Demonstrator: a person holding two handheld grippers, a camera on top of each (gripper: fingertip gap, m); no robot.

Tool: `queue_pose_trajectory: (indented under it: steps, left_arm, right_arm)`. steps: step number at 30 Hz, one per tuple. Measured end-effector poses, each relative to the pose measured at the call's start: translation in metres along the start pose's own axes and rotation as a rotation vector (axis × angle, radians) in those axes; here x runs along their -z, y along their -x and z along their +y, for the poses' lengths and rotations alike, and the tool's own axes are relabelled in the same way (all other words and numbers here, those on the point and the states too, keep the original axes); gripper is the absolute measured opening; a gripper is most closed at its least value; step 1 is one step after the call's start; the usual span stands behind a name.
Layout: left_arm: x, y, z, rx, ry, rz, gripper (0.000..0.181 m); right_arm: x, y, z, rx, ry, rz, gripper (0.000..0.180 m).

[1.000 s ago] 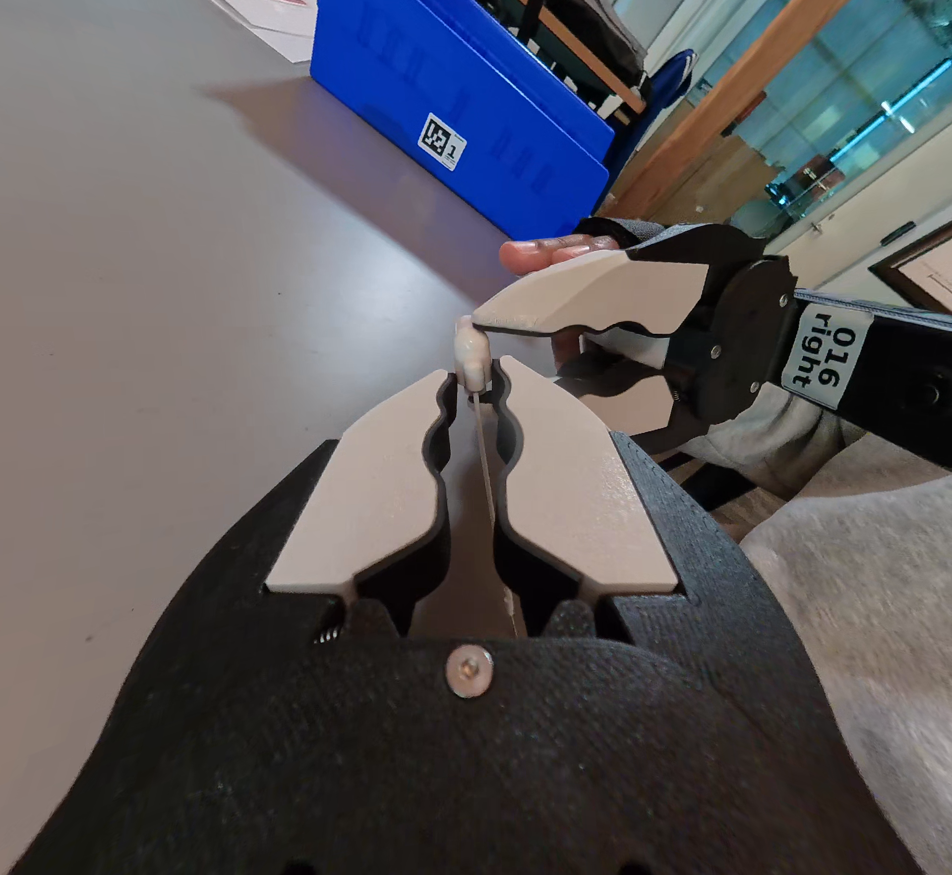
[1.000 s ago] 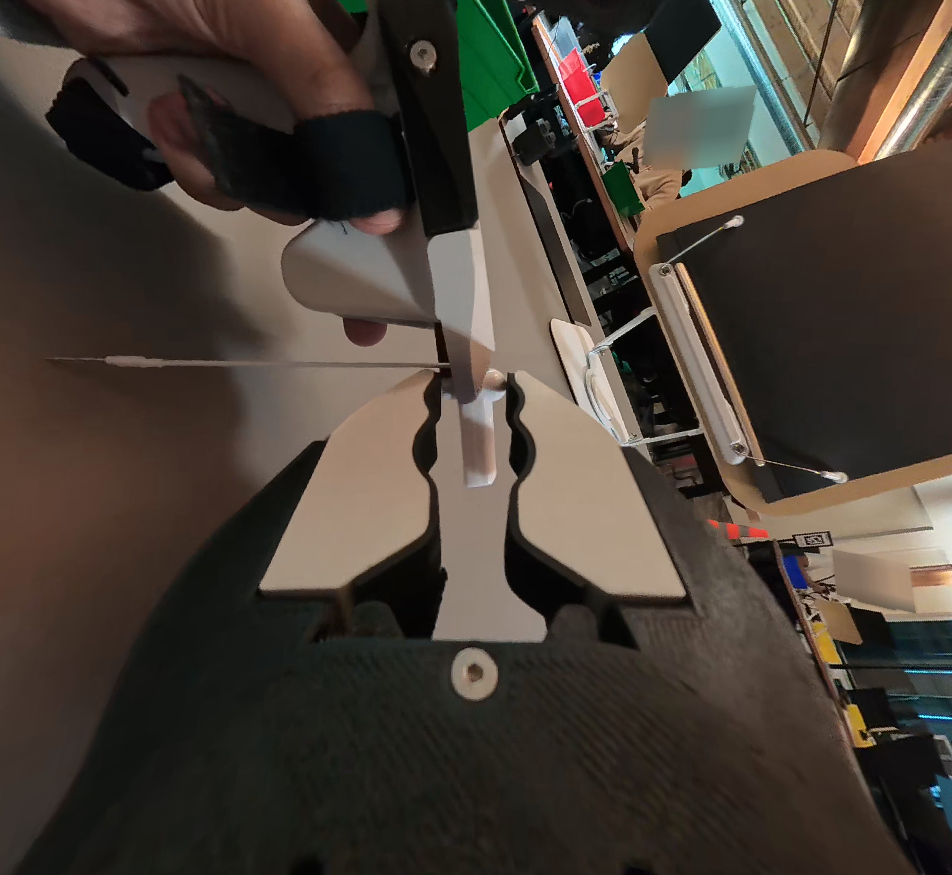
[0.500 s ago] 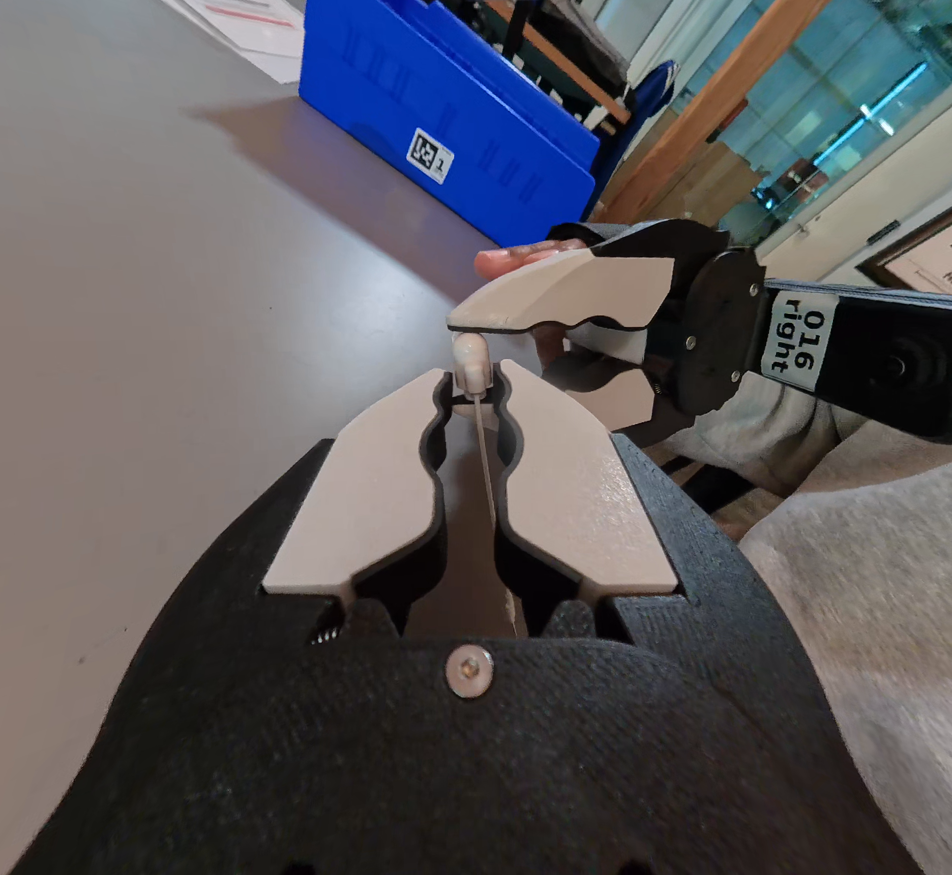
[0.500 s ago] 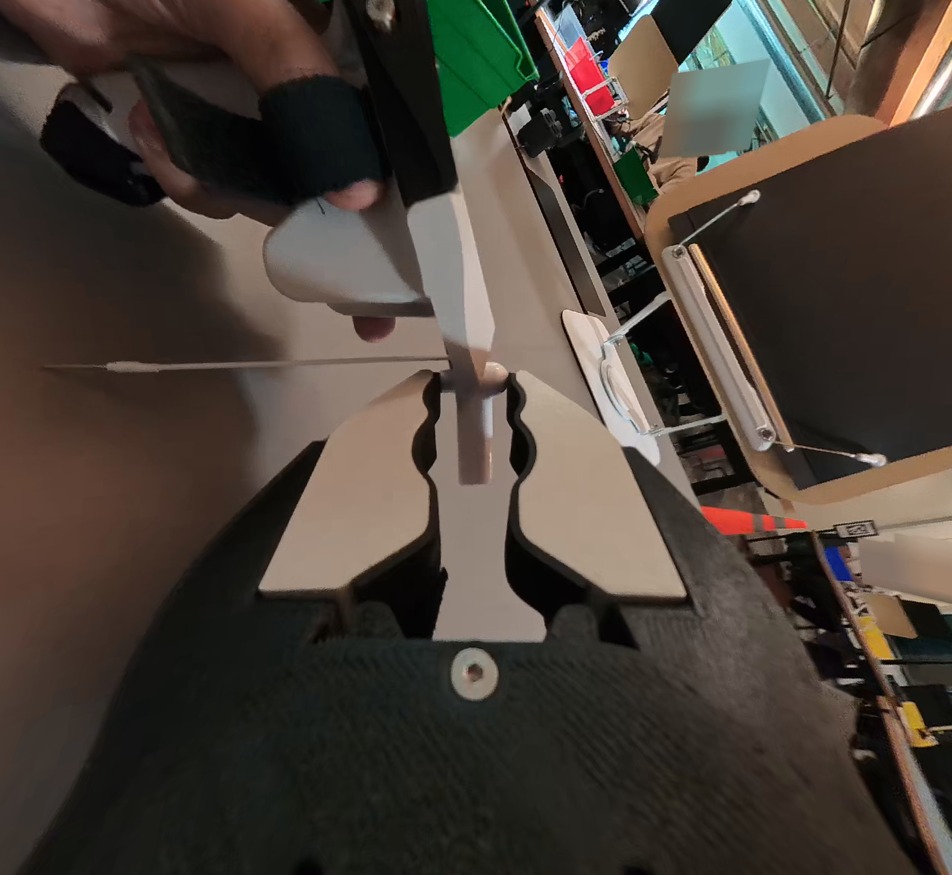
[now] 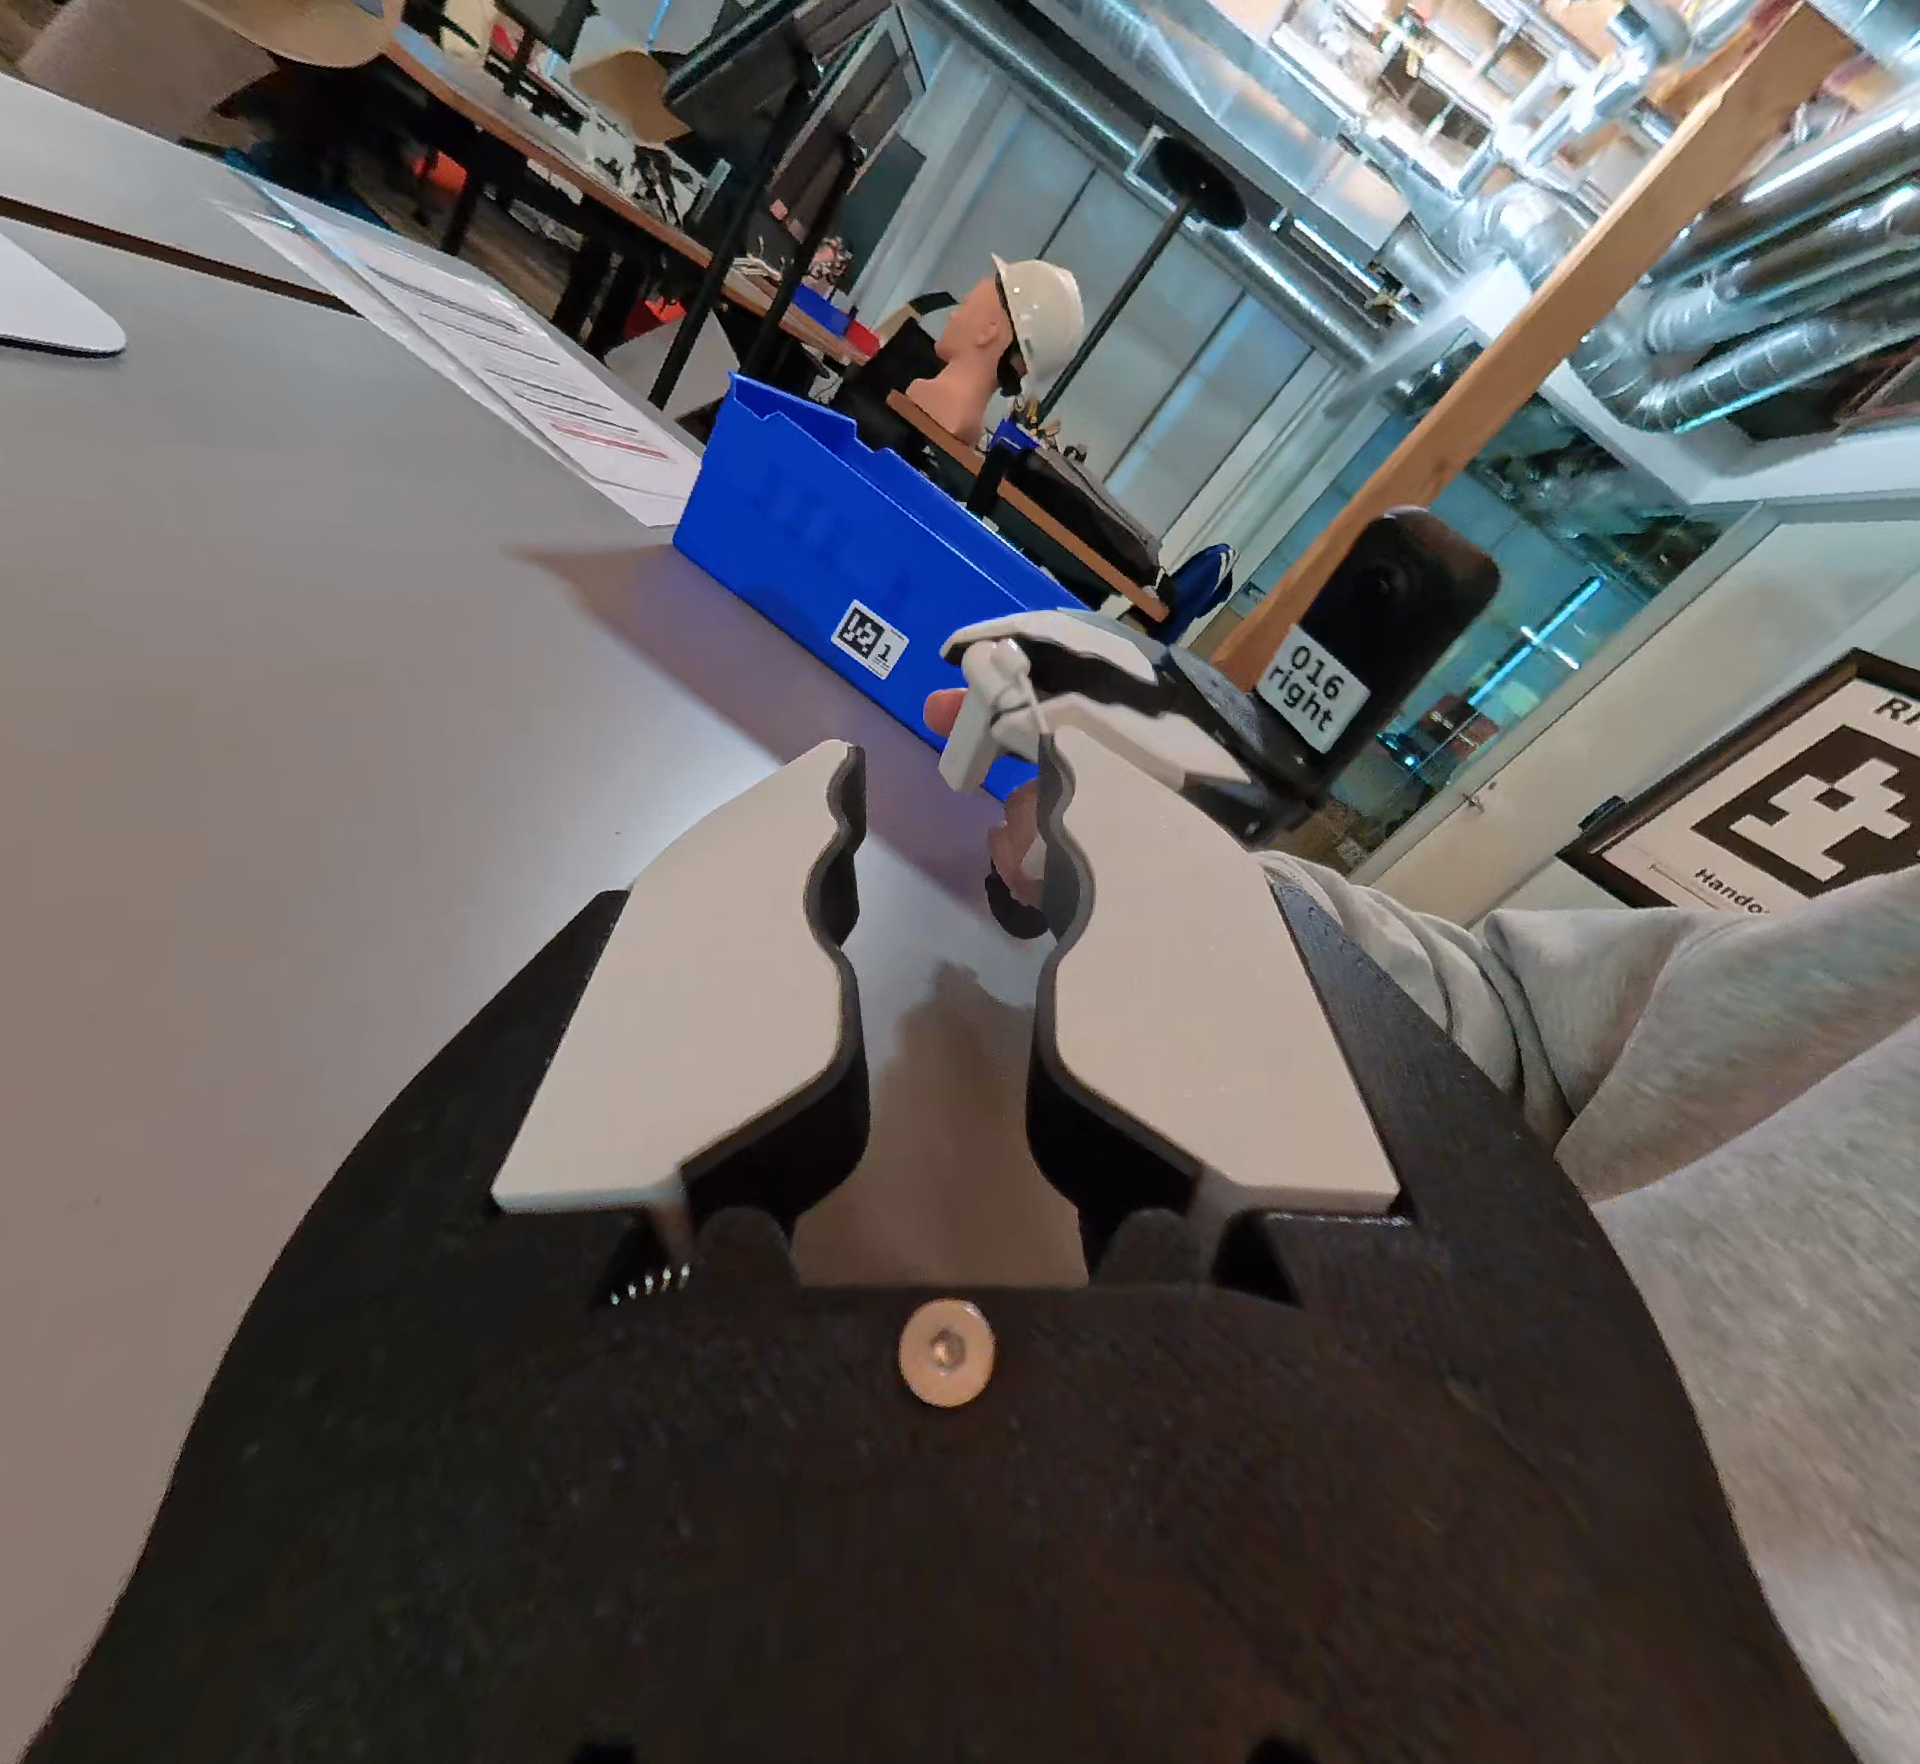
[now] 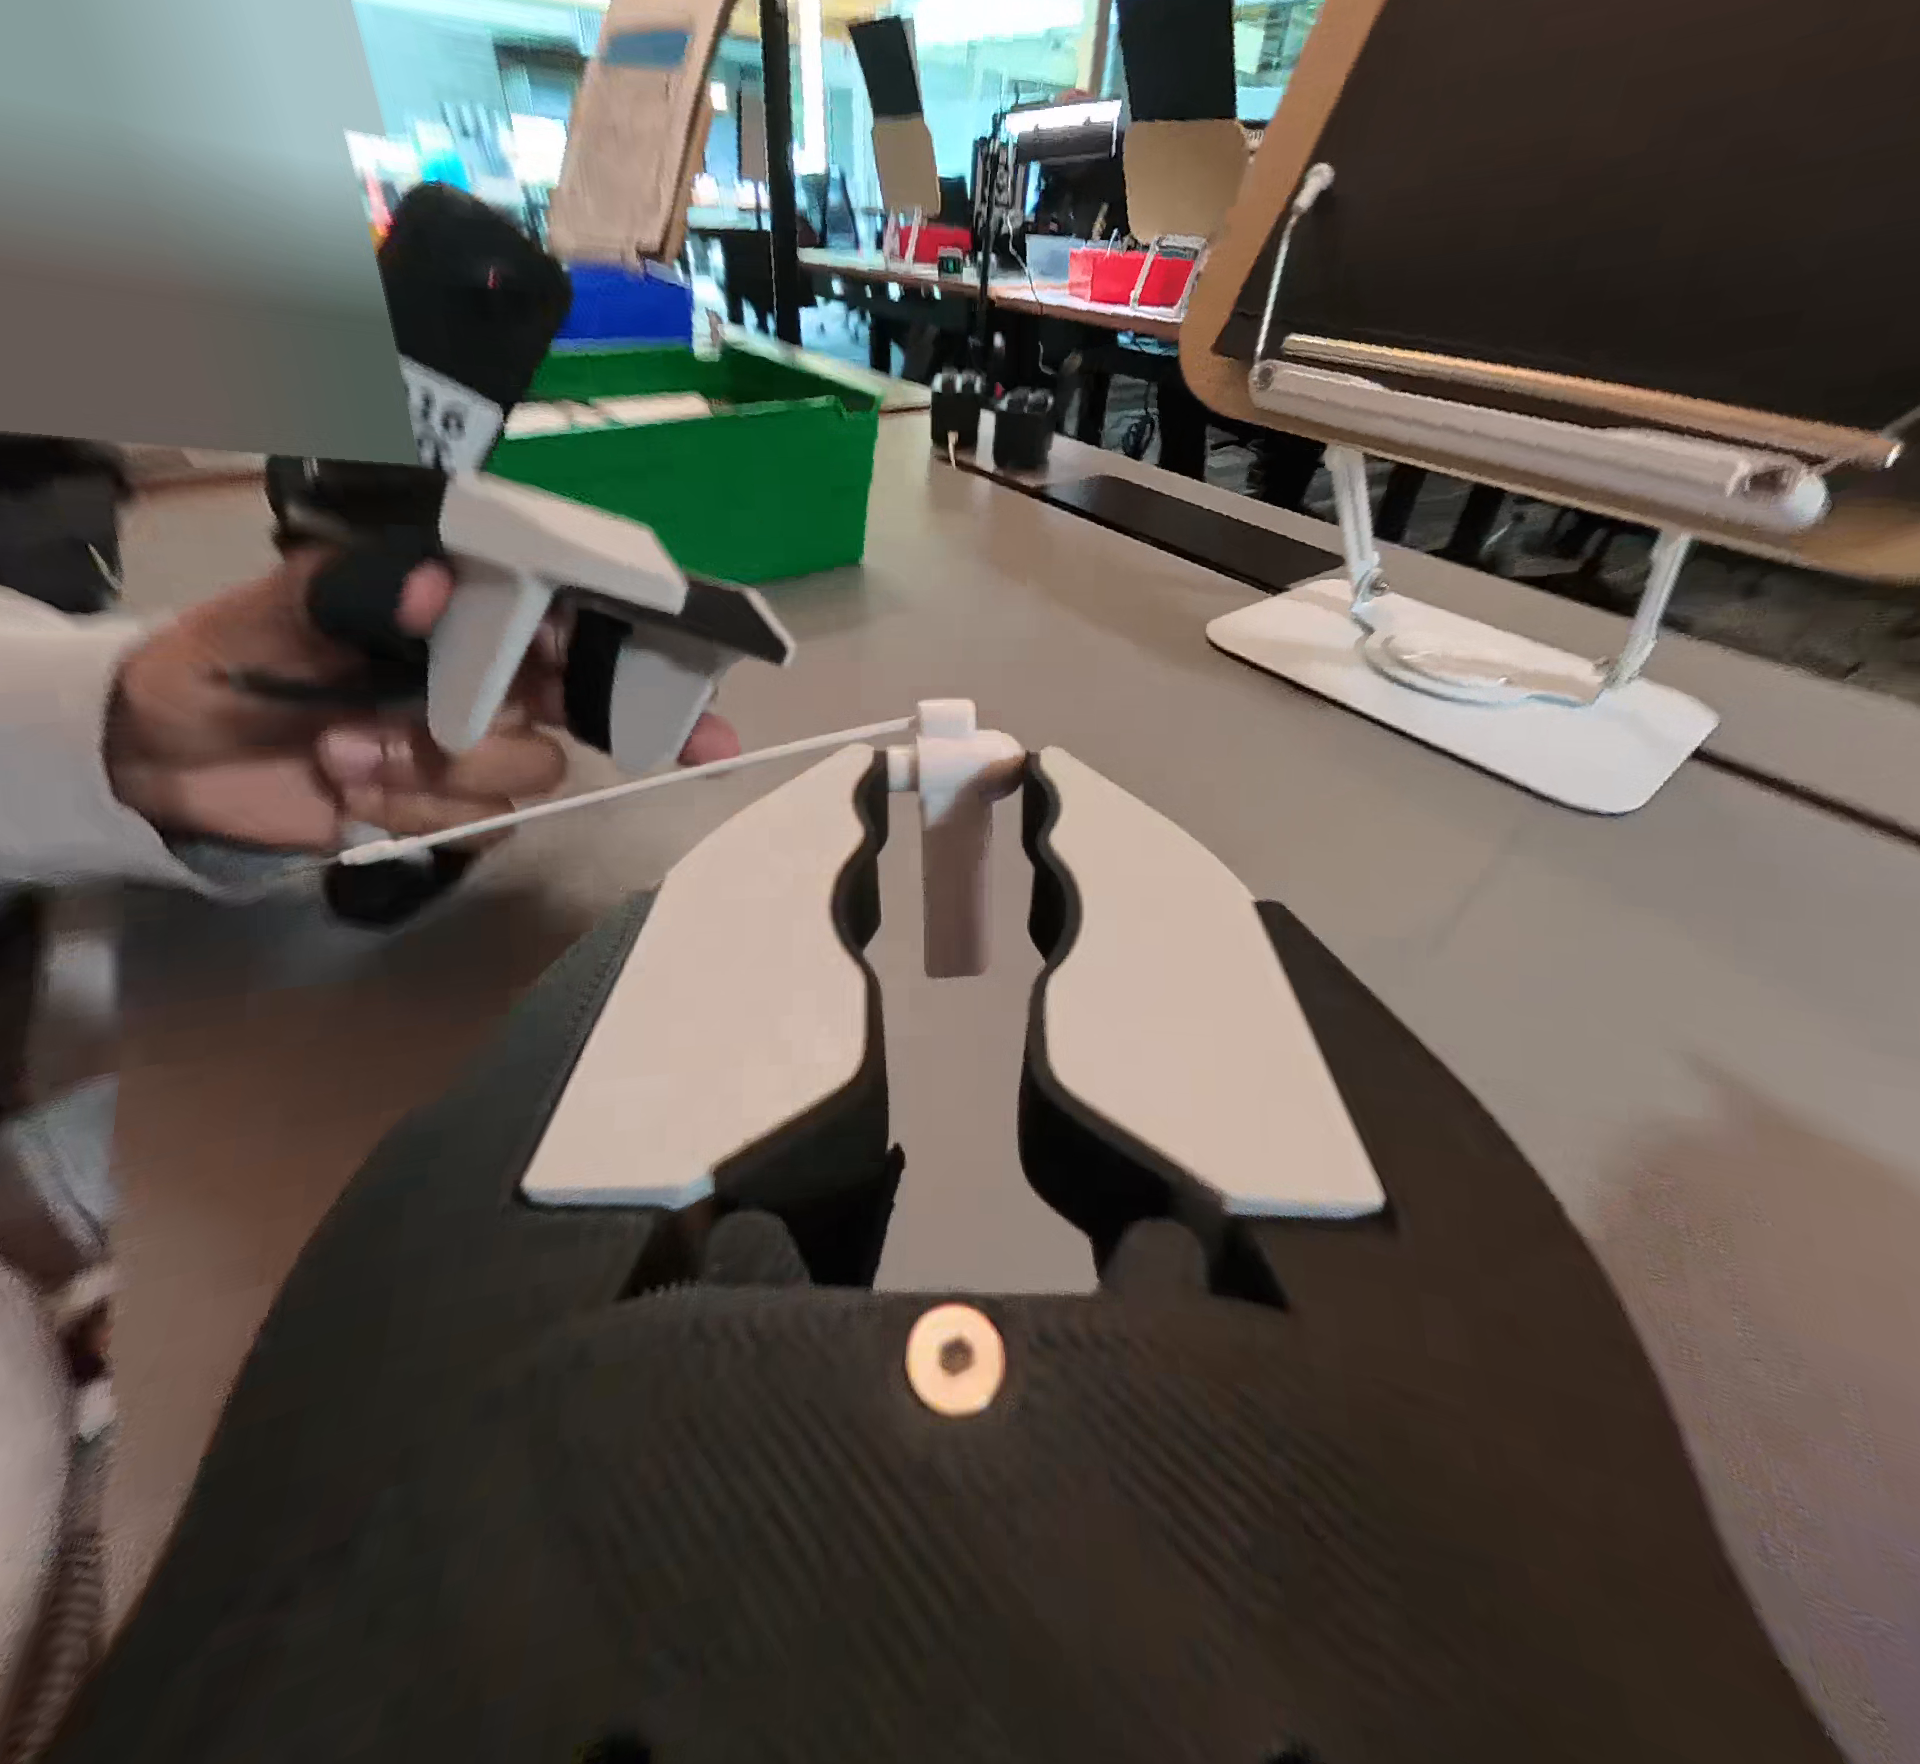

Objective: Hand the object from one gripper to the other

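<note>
White swab tool (image 6: 951, 779) pinched in right claw (image 6: 951, 764), left claw (image 5: 951, 769) spread apart, holding nothing, above grey table (image 5: 260, 675)

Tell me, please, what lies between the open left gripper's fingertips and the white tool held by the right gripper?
Only bare grey table shows between the left gripper and the white tool, clamped in the right gripper; the left wrist view shows this.

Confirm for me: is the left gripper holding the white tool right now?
No, the left gripper is open and empty; the white tool sits clamped in the right gripper.
</note>
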State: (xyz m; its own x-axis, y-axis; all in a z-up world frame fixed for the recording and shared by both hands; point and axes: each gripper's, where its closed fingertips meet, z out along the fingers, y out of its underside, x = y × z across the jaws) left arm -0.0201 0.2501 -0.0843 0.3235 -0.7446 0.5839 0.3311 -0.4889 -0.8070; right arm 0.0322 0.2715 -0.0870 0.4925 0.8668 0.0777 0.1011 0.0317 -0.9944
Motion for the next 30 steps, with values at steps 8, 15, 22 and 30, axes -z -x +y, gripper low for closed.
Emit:
queue_pose_trajectory:
  steps: [8, 15, 22, 30]
  left_arm:
    - [-0.007, -0.020, 0.013, -0.154, 0.066, 0.055, 0.022]
    - [-0.010, -0.047, 0.016, -0.687, 0.050, -0.034, 0.027]
    - [-0.011, -0.066, 0.012, -0.847, -0.019, -0.057, 0.031]
    - [-0.012, -0.060, 0.010, -0.881, -0.032, -0.112, 0.022]
  right_arm:
    - [0.011, -0.025, -0.011, -0.432, -0.154, -0.072, 0.025]
    - [0.010, -0.027, -0.007, -0.635, -0.168, -0.125, 0.025]
    - [-0.003, -0.018, 0.019, -0.843, -0.049, -0.137, 0.025]
    - [-0.014, 0.008, 0.034, -0.991, 0.050, -0.221, 0.025]
